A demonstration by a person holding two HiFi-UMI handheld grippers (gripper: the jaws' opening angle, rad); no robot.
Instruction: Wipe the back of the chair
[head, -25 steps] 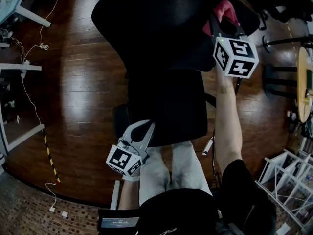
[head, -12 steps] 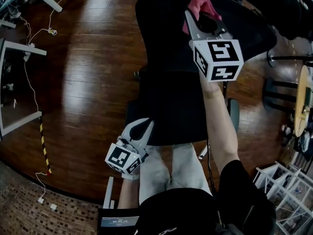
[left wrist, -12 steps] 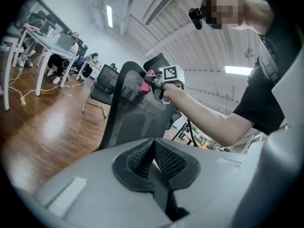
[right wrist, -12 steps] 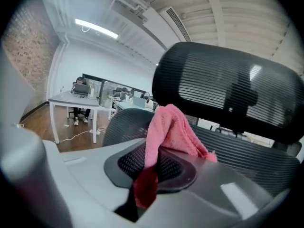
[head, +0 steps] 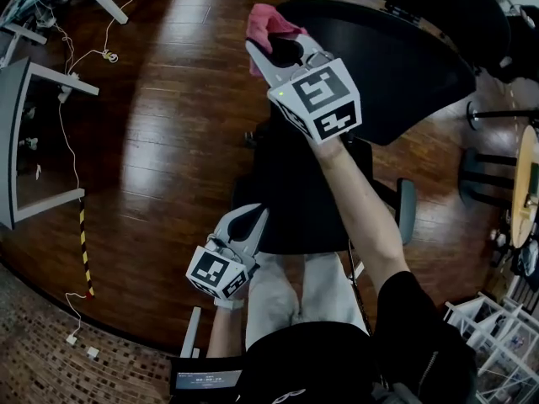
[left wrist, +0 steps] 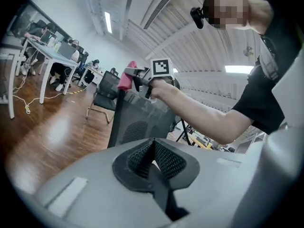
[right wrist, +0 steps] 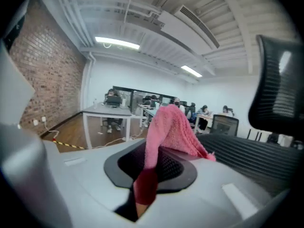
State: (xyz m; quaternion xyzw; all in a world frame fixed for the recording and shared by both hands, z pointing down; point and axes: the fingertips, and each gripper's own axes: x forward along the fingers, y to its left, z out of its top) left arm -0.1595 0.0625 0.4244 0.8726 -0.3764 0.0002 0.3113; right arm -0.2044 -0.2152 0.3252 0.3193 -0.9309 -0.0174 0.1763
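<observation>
The black office chair shows from above, its curved back [head: 396,66] beyond the seat [head: 295,192]. My right gripper [head: 274,50] is at the left end of the back's top edge, shut on a pink cloth [head: 265,23] that sticks out past its tips. In the right gripper view the cloth [right wrist: 171,132] sits clamped in the jaws, with the ribbed chair back [right wrist: 251,156] just to its right. My left gripper [head: 244,225] is shut and empty, low at the seat's front edge. From the left gripper view the chair back [left wrist: 137,118] rises ahead, with the cloth [left wrist: 126,77] at its top.
White desk frames [head: 50,82] and loose cables [head: 63,141] lie on the wooden floor at left, beside yellow-black tape [head: 84,251]. A second black chair [head: 472,7] stands at upper right. A round table [head: 526,183] and a white rack [head: 497,343] are at right.
My right gripper has carried the pink cloth leftward along the top of the chair back, from its right part to its left end. The left gripper has stayed by the seat.
</observation>
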